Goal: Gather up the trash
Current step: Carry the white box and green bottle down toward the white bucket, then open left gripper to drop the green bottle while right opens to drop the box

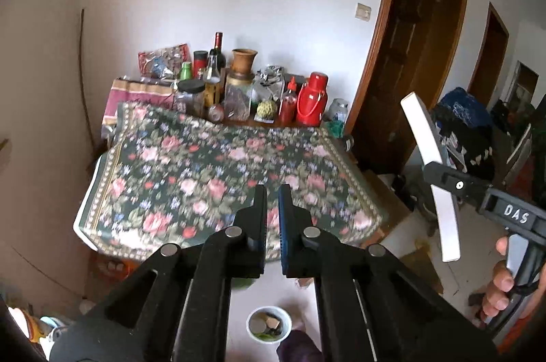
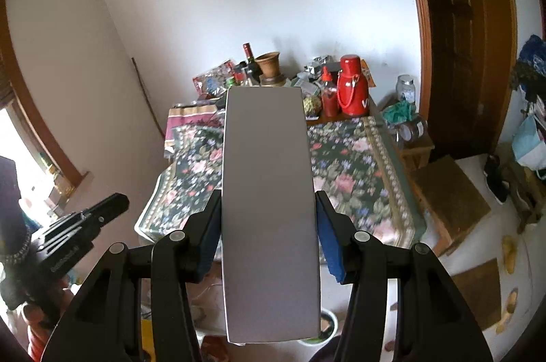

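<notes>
Nearest the left camera, the left gripper (image 1: 272, 225) has its jaws drawn almost together with nothing between them. Below those jaws, on the floor, stands a white bin (image 1: 269, 324) with scraps already in it, so some trash looks collected. Beyond the jaws lies the flowered tablecloth (image 1: 211, 164), bare where it shows, with bottles and jars at its far end. To the right, the right gripper (image 2: 269, 225) has its jaws clamped on the sides of a white box (image 2: 269, 191), which juts forward past the fingertips. That box probably remains to be binned.
</notes>
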`<state>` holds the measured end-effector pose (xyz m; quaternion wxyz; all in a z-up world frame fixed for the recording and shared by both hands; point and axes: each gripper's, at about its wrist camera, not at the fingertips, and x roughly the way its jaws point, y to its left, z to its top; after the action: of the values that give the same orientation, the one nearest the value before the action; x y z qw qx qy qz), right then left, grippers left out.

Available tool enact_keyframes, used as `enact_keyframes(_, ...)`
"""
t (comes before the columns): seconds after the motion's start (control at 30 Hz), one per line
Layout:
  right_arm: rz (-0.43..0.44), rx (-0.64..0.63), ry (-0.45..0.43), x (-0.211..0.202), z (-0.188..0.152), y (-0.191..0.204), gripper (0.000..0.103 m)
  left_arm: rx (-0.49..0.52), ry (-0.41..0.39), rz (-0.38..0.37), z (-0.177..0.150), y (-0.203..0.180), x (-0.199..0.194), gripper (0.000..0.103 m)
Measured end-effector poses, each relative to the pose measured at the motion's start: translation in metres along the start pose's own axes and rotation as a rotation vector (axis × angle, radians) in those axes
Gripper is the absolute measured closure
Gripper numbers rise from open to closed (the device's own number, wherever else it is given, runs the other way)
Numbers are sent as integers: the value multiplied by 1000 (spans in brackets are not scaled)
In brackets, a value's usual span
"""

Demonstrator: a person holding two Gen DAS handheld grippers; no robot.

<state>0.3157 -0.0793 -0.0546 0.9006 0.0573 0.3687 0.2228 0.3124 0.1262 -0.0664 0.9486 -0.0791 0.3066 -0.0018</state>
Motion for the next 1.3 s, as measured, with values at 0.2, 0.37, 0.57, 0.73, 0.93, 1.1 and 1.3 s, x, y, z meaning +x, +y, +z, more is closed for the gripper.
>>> enact_keyframes(0.2,-42,9,98,3,-34,10,55,-64,113,-92,-30,26,-1,98)
enact_keyframes(0.37,-69,29,172,7,-60,2,55,-50,138,-6,-53,38,-11,58)
enact_keyframes(0.57,-85,37,266,30,-91,-18,55,-75,264,93,-96,52,13,48)
enact_keyframes(0.73,-88,26,383,64,-128,-37,55,-168,405,128,-143,68,54,48)
enact_keyframes(0.93,-79,4,539,121,-185,-62,55,-242,545,132,-212,65,120,48)
enact_keyframes(1.1,-52,-45,646,180,-232,-77,55,-257,627,121,-269,51,170,48)
enact_keyframes(1.3,-32,-104,714,244,-282,-91,55,-259,700,122,-334,46,219,48)
